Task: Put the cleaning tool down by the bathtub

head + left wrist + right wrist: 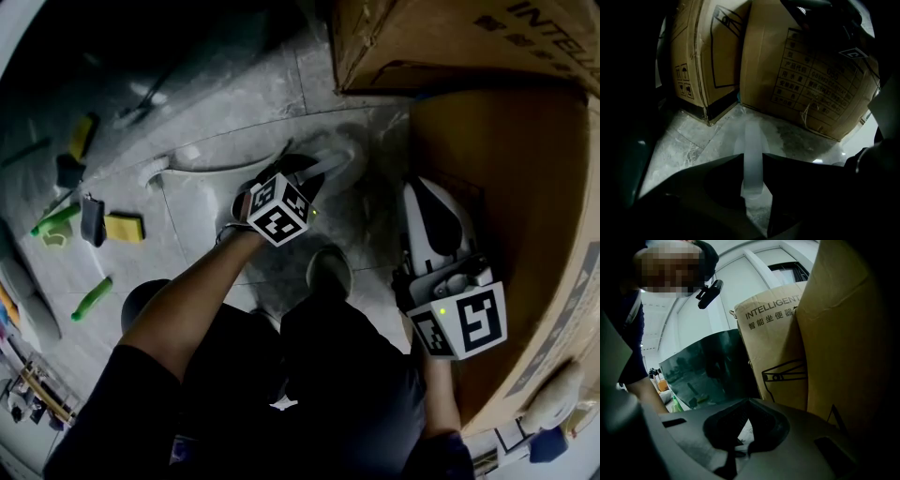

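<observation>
The cleaning tool (202, 169) is a long white handle lying low across the pale marble floor. My left gripper (314, 173) points steeply down and is shut on it. In the left gripper view the translucent handle (752, 133) runs forward from between the dark jaws of the left gripper (752, 157) toward the floor in front of the boxes. The dark glossy bathtub wall (187, 56) is at the upper left and appears again (708, 371) in the right gripper view. My right gripper (424, 192) hangs beside a carton; in its own view the right gripper (749, 401) has its tips meeting on nothing.
Tall cardboard boxes (450, 37) (811, 70) (783, 348) wall in the top and right side. Yellow sponges (124, 228), green bottles (92, 298) and a dark item (92, 218) lie on the floor at left. The person's shoe (328, 272) stands under the left gripper.
</observation>
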### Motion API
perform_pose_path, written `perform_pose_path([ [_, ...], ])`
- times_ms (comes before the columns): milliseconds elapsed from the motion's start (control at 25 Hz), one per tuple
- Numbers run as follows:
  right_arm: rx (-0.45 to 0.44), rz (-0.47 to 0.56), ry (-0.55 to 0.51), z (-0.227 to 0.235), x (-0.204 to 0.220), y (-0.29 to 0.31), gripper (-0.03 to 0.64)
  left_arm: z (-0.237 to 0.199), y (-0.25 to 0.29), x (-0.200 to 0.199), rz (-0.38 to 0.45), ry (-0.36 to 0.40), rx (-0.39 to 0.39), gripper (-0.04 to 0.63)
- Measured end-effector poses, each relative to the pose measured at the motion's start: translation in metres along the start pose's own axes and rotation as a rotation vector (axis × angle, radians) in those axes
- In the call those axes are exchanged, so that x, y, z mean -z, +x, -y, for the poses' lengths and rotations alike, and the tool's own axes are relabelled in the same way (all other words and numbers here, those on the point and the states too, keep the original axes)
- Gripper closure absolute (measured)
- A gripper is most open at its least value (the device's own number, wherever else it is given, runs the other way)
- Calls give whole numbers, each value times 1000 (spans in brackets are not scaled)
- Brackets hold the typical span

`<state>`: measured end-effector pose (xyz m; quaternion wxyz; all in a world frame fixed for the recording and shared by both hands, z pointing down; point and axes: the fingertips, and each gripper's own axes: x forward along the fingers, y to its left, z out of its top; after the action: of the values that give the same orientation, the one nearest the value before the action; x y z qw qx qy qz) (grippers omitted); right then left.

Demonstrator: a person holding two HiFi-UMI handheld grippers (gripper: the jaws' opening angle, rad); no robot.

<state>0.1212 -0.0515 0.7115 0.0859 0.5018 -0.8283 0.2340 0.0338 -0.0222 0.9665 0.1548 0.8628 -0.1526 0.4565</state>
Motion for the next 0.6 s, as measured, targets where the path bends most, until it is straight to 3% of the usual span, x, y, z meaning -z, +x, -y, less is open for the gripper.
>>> perform_pose_path([
  [600,9,-6,-3,5,4,-2,614,2,13,-8,19,15,-16,481],
])
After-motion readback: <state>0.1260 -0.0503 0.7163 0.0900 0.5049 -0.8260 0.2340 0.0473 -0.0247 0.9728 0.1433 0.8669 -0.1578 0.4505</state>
